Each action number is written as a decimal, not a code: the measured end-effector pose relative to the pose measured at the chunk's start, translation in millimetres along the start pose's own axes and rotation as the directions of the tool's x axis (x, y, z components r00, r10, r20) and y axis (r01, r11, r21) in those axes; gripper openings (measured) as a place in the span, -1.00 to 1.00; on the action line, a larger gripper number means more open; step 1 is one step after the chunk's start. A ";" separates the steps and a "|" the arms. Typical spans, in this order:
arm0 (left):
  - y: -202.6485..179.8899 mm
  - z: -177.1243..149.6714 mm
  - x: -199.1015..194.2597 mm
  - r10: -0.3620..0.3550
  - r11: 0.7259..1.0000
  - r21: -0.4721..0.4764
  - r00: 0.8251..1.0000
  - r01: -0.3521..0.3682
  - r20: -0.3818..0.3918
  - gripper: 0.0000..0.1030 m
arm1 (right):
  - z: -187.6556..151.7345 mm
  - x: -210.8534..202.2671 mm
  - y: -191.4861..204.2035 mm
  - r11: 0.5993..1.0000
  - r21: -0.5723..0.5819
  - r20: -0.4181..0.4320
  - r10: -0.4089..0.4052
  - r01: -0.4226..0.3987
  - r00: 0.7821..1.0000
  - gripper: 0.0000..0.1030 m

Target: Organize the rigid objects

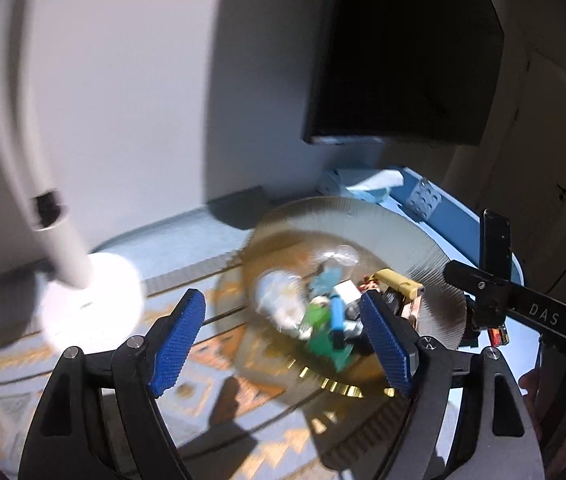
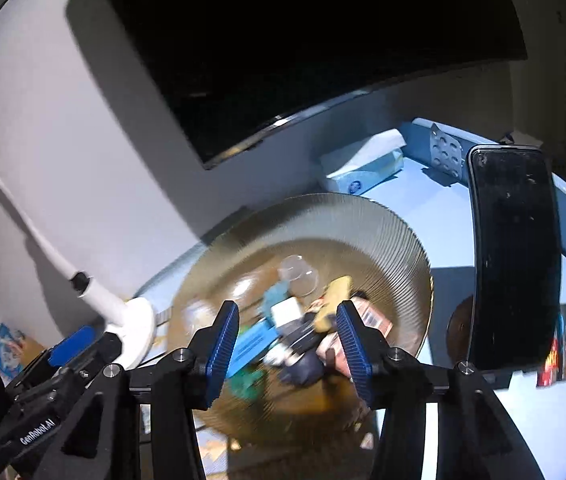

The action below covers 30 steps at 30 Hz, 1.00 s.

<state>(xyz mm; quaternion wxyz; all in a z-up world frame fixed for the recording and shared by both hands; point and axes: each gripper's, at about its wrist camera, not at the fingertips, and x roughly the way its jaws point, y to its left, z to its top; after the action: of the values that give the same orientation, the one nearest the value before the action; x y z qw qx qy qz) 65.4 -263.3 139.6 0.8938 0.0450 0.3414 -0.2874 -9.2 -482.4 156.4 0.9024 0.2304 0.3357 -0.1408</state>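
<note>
A ribbed amber glass plate [image 1: 411, 236] [image 2: 363, 220] sits on the table and holds a heap of small rigid items: a yellow piece [image 1: 397, 280] [image 2: 335, 300], a blue bar [image 2: 253, 344], a white block [image 2: 285, 310], green pieces [image 1: 325, 344] and a clear cup [image 2: 299, 274]. My left gripper [image 1: 283, 340] is open just above the plate's near left side. My right gripper [image 2: 289, 354] is open over the heap, holding nothing. The frames are blurred.
A white lamp base [image 1: 91, 300] [image 2: 139, 328] stands left of the plate. A dark monitor [image 1: 399, 60] hangs behind. A tissue pack [image 2: 363, 164] and grey studded block [image 1: 423, 200] lie at the back. A black phone [image 2: 515, 256] is mounted on the right.
</note>
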 end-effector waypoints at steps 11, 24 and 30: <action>65.2 -44.2 -169.7 0.165 0.981 -0.127 0.973 -0.145 0.162 0.66 | -52.3 -66.3 113.5 0.964 -0.217 -0.002 0.157 -0.154 0.988 0.13; 109.4 -141.8 -195.3 0.393 0.903 -0.208 0.918 -0.376 0.049 0.67 | -169.0 -61.1 209.1 0.853 -0.492 -0.102 0.140 -0.172 0.985 0.15; 113.8 -161.8 -188.8 0.418 0.895 -0.187 0.908 -0.404 0.040 0.67 | -191.0 -54.4 214.9 0.835 -0.535 -0.097 0.093 -0.131 0.991 0.19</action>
<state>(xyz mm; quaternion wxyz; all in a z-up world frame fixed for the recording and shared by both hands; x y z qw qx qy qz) -80.8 -32.9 123.1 0.9475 0.0263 0.3123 -0.0625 -64.7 -195.9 134.2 0.9257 -0.0092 0.3777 0.0202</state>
